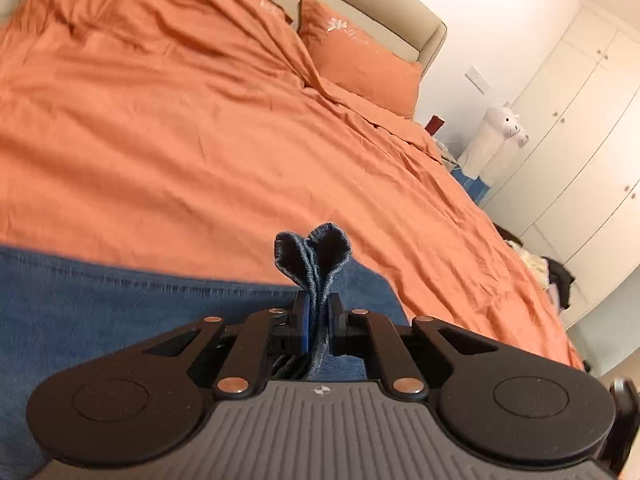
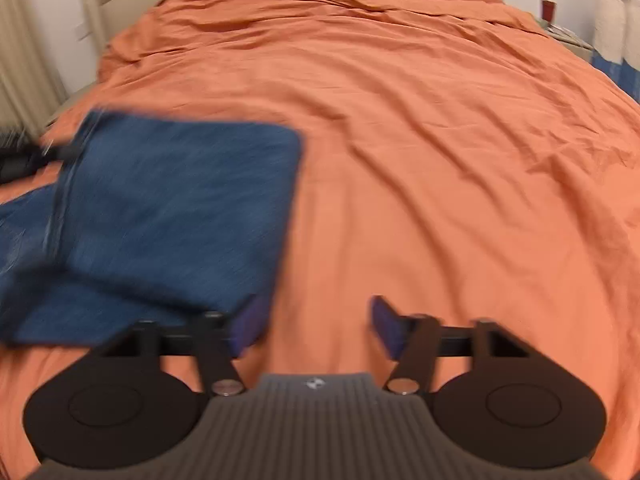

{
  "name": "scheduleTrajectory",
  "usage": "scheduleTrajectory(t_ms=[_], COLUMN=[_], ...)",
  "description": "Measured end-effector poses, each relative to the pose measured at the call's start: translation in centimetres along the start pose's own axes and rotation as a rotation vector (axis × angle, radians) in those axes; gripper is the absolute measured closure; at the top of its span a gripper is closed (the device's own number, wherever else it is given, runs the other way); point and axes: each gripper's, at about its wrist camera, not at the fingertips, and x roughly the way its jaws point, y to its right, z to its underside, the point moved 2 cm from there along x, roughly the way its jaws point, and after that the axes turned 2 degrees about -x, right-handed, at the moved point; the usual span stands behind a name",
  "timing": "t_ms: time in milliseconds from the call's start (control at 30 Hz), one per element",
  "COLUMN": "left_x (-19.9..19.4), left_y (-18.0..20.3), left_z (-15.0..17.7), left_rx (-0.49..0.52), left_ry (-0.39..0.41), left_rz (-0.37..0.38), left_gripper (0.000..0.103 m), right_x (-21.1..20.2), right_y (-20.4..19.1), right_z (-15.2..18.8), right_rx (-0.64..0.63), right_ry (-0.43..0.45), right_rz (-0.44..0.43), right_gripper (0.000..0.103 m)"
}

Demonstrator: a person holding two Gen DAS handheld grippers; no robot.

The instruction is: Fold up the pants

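The pants are blue denim jeans [image 1: 120,300] lying on an orange bedspread [image 1: 180,140]. My left gripper [image 1: 318,312] is shut on a bunched hem or edge of the jeans, and folds of denim stick up between the pads. In the right wrist view the jeans [image 2: 180,208] lie folded at the left, blurred, with an upper layer over a lower one. My right gripper [image 2: 318,324] is open and empty, low over the orange bedspread [image 2: 440,160], just right of the jeans' near corner.
Orange pillows [image 1: 360,64] and a beige headboard [image 1: 424,36] are at the far end. A white plush toy [image 1: 496,140] and white wardrobe doors [image 1: 580,120] stand right of the bed. Dark clothes [image 1: 560,276] lie on the floor there.
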Motion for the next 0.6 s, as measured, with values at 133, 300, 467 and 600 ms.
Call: scheduleTrajectory(t_ms=[133,300,467,600], left_x=[-0.5,-1.3,-1.0,0.3], left_y=[2.0,4.8,4.8,3.1], left_z=[-0.7,-2.1,-3.2,-2.8], left_rx=[0.01,0.033,0.054,0.066], left_ry=[-0.004,0.014,0.026,-0.011], left_rz=[-0.012,-0.027,-0.079,-0.136], left_gripper=[0.095,0.095,0.095,0.095], right_x=[1.9,6.0,4.9,2.3], right_y=[-5.5,-8.1,-5.3,-2.0], right_z=[0.6,-0.3,-0.3,0.6], right_rx=[-0.121,-0.109,-0.027,-0.013], right_ry=[0.015,0.044,0.022,0.003], right_rz=[0.122,0.287,0.269,0.158], right_gripper=[0.025,0.027,0.065,0.077])
